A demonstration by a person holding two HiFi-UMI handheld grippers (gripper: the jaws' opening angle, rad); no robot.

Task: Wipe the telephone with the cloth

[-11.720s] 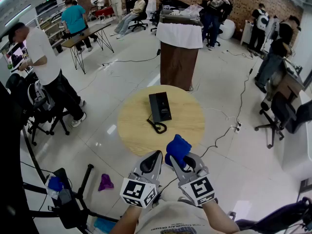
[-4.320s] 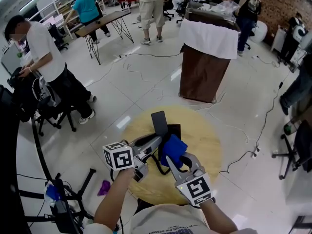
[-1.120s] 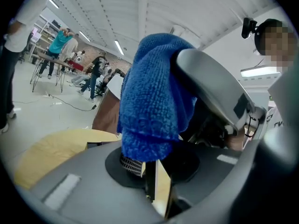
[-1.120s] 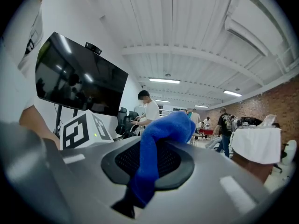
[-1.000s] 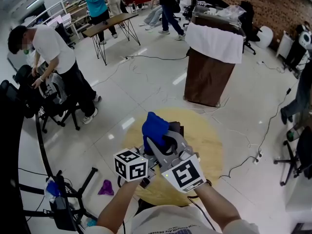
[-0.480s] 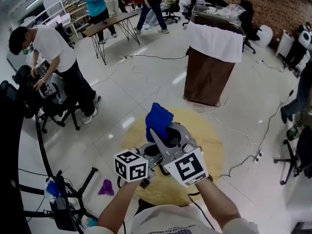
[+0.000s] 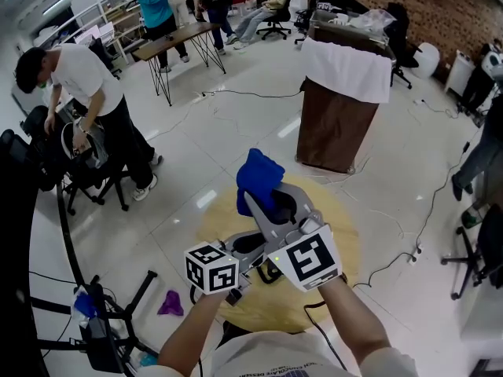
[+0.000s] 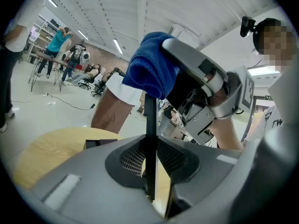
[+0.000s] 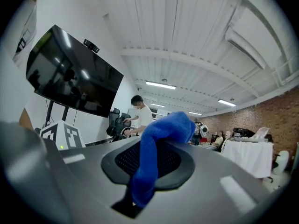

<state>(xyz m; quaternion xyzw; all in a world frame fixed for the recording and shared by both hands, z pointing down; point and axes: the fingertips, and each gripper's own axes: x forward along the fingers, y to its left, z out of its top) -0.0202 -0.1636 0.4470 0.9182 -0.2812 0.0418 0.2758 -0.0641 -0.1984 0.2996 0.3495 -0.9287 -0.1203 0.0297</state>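
Note:
My left gripper [image 7: 242,247] is shut on the black telephone handset [image 8: 150,120], which stands upright and edge-on between its jaws over the round yellow table [image 7: 342,230]. The telephone's base [image 8: 100,143] lies on the table behind it. My right gripper [image 7: 264,201] is shut on the blue cloth [image 7: 258,175]. In the left gripper view the cloth [image 8: 152,69] sits against the handset's top end. From the head view the right gripper hides the handset. In the right gripper view the cloth [image 9: 166,125] bulges out past the jaws.
A brown lectern [image 7: 336,124] draped in white stands beyond the table. A person in a white shirt [image 7: 82,85] bends over a chair at the left. A purple rag [image 7: 170,303] and tripod legs lie on the floor at lower left. A cable [image 7: 393,259] trails at the right.
My right gripper has moved up and slightly away with the blue cloth, along the handset toward its top. The left gripper and the handset have stayed where they were.

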